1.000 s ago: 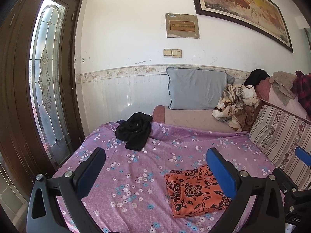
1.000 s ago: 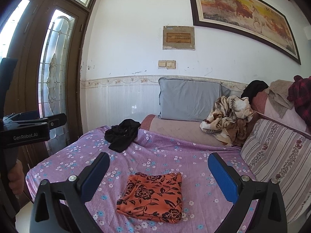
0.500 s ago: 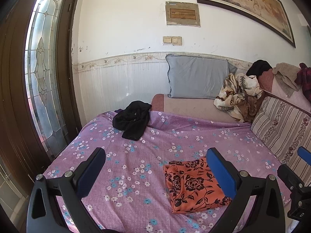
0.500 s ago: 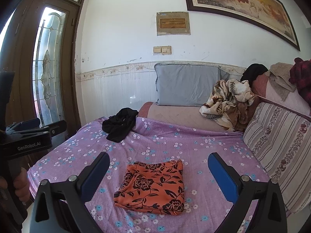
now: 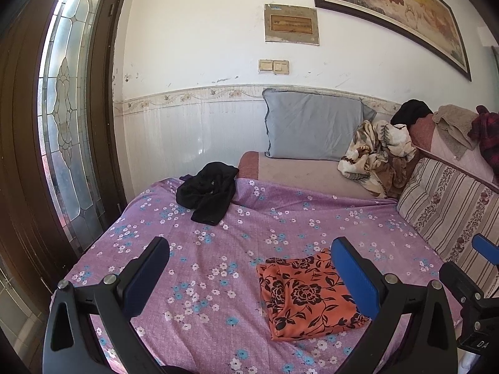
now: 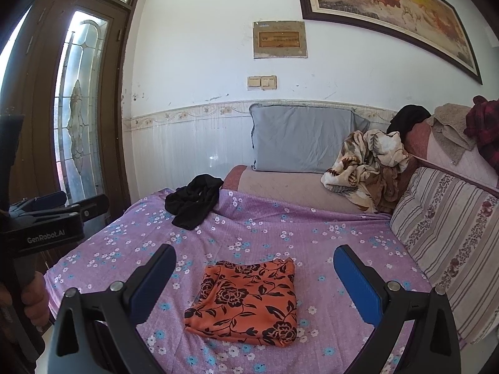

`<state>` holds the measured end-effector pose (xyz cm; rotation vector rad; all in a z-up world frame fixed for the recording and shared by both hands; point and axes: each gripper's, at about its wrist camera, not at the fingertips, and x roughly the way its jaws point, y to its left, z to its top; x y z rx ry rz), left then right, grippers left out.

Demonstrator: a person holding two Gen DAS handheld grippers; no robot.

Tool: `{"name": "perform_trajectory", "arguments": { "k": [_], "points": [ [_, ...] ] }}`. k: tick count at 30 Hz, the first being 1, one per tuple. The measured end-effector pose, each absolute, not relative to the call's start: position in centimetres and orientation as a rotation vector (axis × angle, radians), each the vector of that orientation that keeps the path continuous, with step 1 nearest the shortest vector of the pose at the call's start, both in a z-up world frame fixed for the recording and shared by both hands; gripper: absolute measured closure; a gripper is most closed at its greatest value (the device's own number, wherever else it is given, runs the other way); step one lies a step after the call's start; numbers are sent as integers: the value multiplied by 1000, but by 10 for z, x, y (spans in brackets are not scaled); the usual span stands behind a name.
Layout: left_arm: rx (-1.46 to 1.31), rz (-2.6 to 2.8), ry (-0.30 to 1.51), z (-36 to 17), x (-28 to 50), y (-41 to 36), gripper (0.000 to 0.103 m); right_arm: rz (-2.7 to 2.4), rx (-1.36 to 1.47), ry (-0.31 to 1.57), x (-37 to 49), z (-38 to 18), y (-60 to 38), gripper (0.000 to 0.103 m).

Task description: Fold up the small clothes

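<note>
Orange floral garment (image 6: pixel 246 304) lies folded flat on the purple bedsheet (image 6: pixel 327 233), near the front edge. Black garment (image 6: pixel 193 201) sits crumpled near the head of the bed. Likely light, limp, thin; best pinched at a hem or corner. Left claw (image 5: pixel 249 277) and right claw (image 6: pixel 254 283) both spread wide, empty.

wall (image 5: pixel 202 31): white, tiled below a floral border | door (image 5: pixel 67 118): dark wood, leaded glass, daylight through it | painting (image 6: pixel 389 9): framed, upper right | bed (image 5: pixel 280 218): purple flowered sheet | pillow (image 6: pixel 299 138): grey, against wall | cushion (image 6: pixel 446 227): striped, right
</note>
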<state>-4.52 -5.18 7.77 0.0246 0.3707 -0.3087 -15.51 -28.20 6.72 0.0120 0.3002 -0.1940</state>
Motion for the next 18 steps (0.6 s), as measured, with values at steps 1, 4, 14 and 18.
{"name": "perform_trajectory", "arguments": {
  "k": [1,4,14,18],
  "points": [
    [25,-308,368,79,-47,-51,0,-193,9,296,-157,69,-280,1],
    [22,-311,358,83,-51,-48,0,-193,1,284,-160,74,-276,1],
    [-7,-317,332,92,-56,-38,0,-202,-21,258,-164,85,-266,1],
    [-3,-322,333,91,-54,-38,0,-205,-15,253,-161,85,-268,1]
  ]
}}
